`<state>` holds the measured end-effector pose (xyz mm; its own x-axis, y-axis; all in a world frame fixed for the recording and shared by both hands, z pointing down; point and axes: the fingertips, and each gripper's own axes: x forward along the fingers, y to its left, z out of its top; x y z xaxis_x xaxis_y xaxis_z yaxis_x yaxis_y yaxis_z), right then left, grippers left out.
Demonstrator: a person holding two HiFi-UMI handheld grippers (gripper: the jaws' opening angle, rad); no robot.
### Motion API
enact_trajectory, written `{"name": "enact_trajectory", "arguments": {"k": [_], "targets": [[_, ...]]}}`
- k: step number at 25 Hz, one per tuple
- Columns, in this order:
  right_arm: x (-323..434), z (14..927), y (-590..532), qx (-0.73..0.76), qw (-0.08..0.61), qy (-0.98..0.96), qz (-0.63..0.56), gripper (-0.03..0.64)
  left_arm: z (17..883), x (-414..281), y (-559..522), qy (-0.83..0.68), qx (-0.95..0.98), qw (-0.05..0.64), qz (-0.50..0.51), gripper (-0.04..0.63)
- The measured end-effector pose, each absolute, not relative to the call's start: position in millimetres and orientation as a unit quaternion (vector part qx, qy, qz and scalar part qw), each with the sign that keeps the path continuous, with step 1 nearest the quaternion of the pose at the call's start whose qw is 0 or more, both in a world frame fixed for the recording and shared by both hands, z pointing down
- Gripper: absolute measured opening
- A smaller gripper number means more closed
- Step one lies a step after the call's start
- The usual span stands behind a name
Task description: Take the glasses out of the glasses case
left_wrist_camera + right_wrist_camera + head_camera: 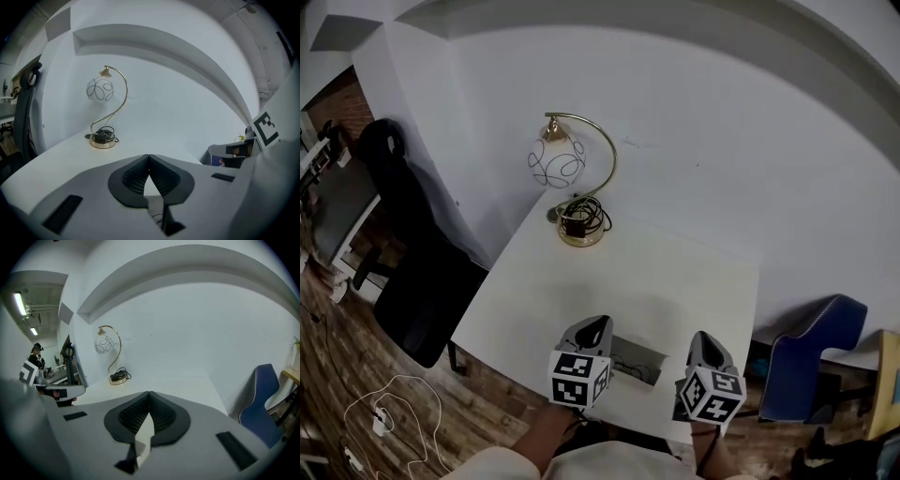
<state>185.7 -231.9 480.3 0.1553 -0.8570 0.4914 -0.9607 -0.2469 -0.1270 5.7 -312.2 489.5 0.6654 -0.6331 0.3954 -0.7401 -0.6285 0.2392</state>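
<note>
Item 1, left gripper (598,324): above the near edge of the white table (675,272), jaws clenched tip to tip, nothing in them

Item 2, right gripper (705,339): beside it towards the near right corner, jaws likewise pressed together and empty

Item 3, glasses case: I cannot find it in any of my views, so I log no look or place for it

Item 4, rectangular cut-out (635,360): in the tabletop at the near edge, between the two grippers

Item 5, lamp (556,161): brass curved stem, clear globe, cord coiled on its base, at the far left corner

Item 6, black chair (403,234): off the table's left edge
</note>
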Motion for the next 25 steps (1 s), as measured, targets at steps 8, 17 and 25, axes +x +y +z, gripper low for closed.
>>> {"name": "enact_trajectory", "arguments": {"k": [8, 17, 25], "targets": [[193, 485, -235, 0.748, 0.106, -0.606, 0.248, 0.032, 499, 12, -300, -0.357, 0.899, 0.208, 0.145, 0.017], [198, 499, -219, 0.742, 0.11, -0.602, 0.272, 0.032, 504, 16, -285, -0.339, 0.904, 0.215, 0.15, 0.018], [194, 510, -200, 0.737, 0.118, -0.601, 0.285, 0.032, 518, 23, -264, -0.282, 0.918, 0.197, 0.195, 0.02]]}}
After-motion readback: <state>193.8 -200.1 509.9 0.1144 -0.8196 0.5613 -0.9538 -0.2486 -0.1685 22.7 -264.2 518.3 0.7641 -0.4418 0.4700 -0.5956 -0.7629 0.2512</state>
